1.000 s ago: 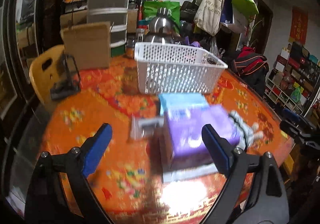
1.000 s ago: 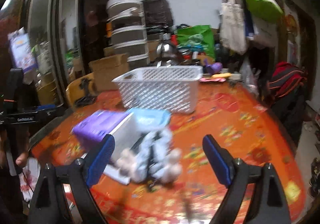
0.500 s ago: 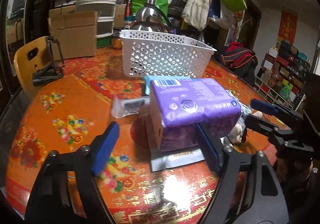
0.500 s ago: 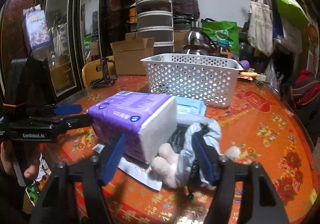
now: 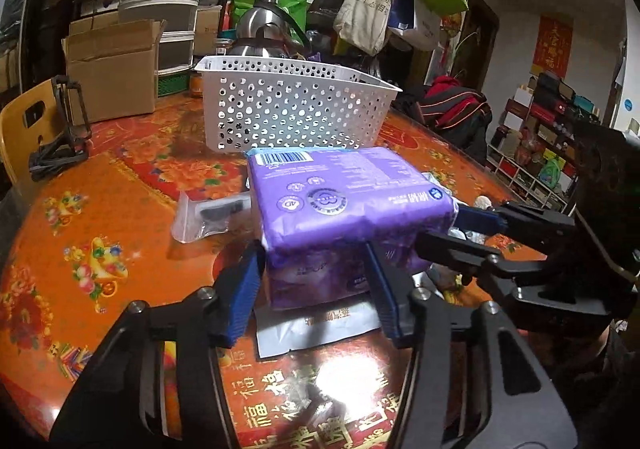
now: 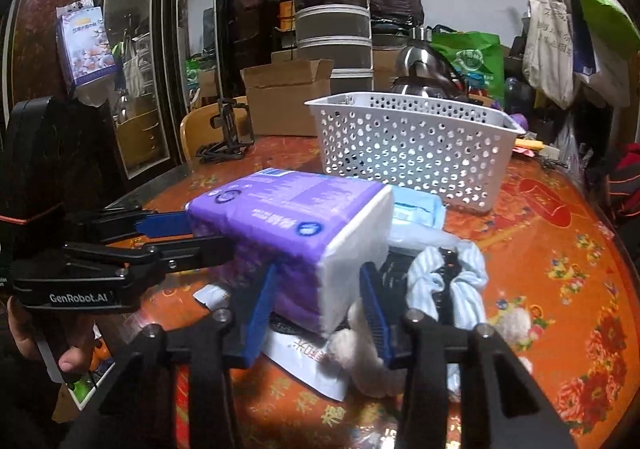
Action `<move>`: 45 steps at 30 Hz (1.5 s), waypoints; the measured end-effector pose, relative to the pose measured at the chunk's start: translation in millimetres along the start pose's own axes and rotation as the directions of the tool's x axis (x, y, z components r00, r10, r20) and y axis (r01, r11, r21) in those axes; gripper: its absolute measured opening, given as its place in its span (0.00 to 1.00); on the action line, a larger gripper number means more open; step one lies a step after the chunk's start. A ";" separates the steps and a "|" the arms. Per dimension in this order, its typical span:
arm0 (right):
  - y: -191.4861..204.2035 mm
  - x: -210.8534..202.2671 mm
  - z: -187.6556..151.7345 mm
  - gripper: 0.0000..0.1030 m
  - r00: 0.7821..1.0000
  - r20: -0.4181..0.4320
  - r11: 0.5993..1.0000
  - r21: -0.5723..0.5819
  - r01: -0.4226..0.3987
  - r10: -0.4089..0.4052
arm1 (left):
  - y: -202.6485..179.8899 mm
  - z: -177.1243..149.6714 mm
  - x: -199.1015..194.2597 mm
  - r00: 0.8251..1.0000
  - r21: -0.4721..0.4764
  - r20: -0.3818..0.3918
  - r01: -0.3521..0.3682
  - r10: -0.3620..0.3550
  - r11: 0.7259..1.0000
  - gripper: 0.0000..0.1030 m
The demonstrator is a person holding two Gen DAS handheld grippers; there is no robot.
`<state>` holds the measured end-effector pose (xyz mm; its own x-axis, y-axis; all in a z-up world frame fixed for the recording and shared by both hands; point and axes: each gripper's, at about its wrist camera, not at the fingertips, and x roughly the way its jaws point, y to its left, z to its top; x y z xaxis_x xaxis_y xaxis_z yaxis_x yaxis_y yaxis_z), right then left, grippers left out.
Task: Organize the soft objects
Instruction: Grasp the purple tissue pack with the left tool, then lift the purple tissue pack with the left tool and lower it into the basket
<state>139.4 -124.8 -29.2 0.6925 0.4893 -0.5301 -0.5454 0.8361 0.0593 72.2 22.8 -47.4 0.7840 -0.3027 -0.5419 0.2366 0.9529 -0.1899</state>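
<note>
Purple tissue pack [image 5: 344,205] on pile before white basket [image 5: 288,105], clamped at adjacent ends: left gripper [image 5: 314,289], right gripper [image 6: 320,303] just closed. Soft, bulky; two-point grip limits sag.

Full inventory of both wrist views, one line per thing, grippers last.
purple tissue pack: 1, purple with white end, table centre, on top of the pile, between both grippers' pads
light blue pack: 1, pale blue, behind the purple pack
plush toy: 1, white with blue striped clothing, right of the purple pack
flat white pouch: 1, white, under the pile
clear bag: 1, transparent, dark contents, left of the pile
basket: 1, white perforated, behind the pile
cardboard box: 1, brown, open, back left
kettle: 1, steel, behind the basket
table: 1, orange-red floral
left gripper: 1, black with blue pads, jaws just closing on the purple pack
right gripper: 1, same, closing on the pack's white end
</note>
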 end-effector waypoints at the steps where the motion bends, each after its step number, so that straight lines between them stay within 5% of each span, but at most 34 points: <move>1: 0.1 0.4 -0.1 0.36 1.000 0.001 1.000 0.000 0.003 -0.003 | -1.4 0.4 0.2 1.000 0.002 0.002 -0.002 0.002 1.000 0.44; 25: -3.6 -25.1 9.5 0.32 0.999 0.048 0.999 0.021 0.024 -0.025 | -32.2 9.7 -23.6 0.995 0.057 0.049 -0.087 0.084 0.995 0.35; 45: -27.2 -60.5 51.8 0.32 0.987 0.119 0.994 0.009 0.109 -0.110 | -74.7 63.2 -34.3 0.989 0.130 0.126 -0.095 0.079 0.987 0.35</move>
<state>136.8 -164.3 45.2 0.7992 0.4206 -0.4294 -0.4620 0.8868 0.0087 63.9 -36.6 37.2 0.8665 -0.2215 -0.4473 0.2333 0.9720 -0.0295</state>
